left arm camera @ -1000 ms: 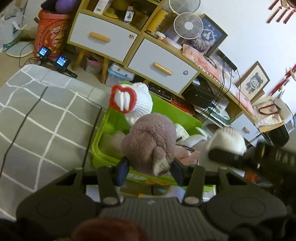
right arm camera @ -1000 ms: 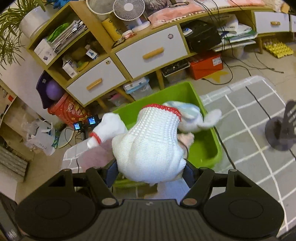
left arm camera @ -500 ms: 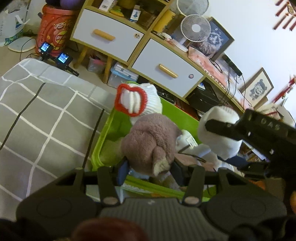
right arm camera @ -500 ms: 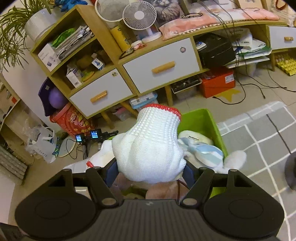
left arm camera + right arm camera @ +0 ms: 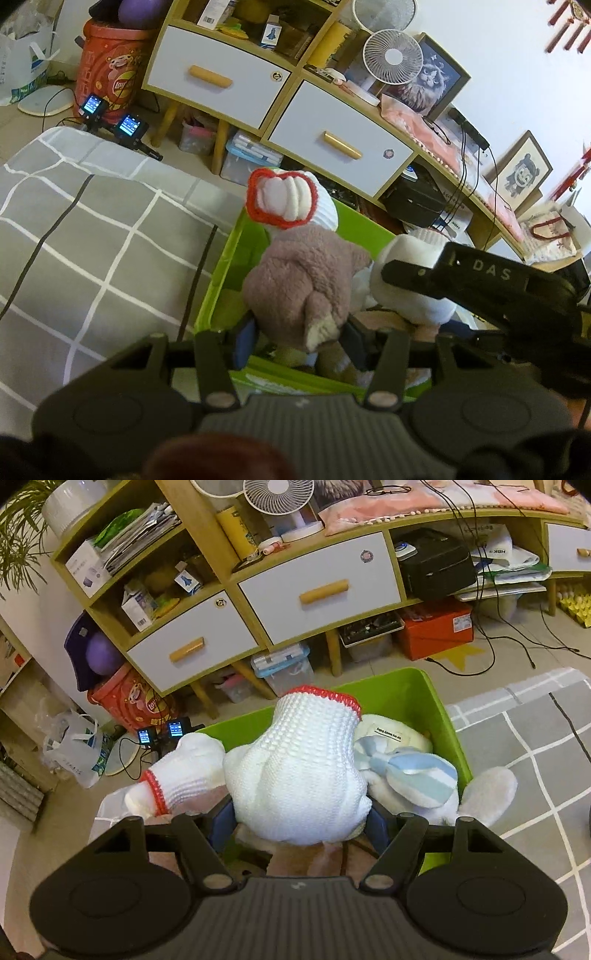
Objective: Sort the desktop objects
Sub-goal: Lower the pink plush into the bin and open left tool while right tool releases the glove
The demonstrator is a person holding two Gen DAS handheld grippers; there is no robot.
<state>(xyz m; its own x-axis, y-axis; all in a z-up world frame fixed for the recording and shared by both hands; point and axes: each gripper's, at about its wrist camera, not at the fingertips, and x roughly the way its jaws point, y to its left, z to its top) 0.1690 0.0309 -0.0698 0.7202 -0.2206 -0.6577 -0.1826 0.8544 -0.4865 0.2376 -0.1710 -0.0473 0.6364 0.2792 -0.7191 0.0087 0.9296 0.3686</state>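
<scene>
My left gripper [image 5: 299,341] is shut on a mauve plush toy [image 5: 306,284] and holds it over the green bin [image 5: 221,288]. A white knitted glove with a red cuff [image 5: 286,201] sticks up just beyond the plush; I cannot tell whether it is gripped too. In the right wrist view my right gripper [image 5: 299,823] is shut on another white glove with a red cuff [image 5: 295,768], also above the green bin [image 5: 439,709]. Inside the bin lies a white plush with a blue bow [image 5: 406,771]. The right gripper [image 5: 480,280] shows close to the right of the mauve plush.
A grey checked cloth [image 5: 85,229] spreads on both sides of the bin. Behind it stands a wooden cabinet with white drawers [image 5: 317,587], a small fan [image 5: 393,57] on top. On the floor are a red snack tub [image 5: 107,77], two small lit screens [image 5: 110,114], boxes and cables.
The right gripper with its glove has come down and in over the bin, ending close beside the mauve plush. The left gripper has sunk a little, keeping its grip.
</scene>
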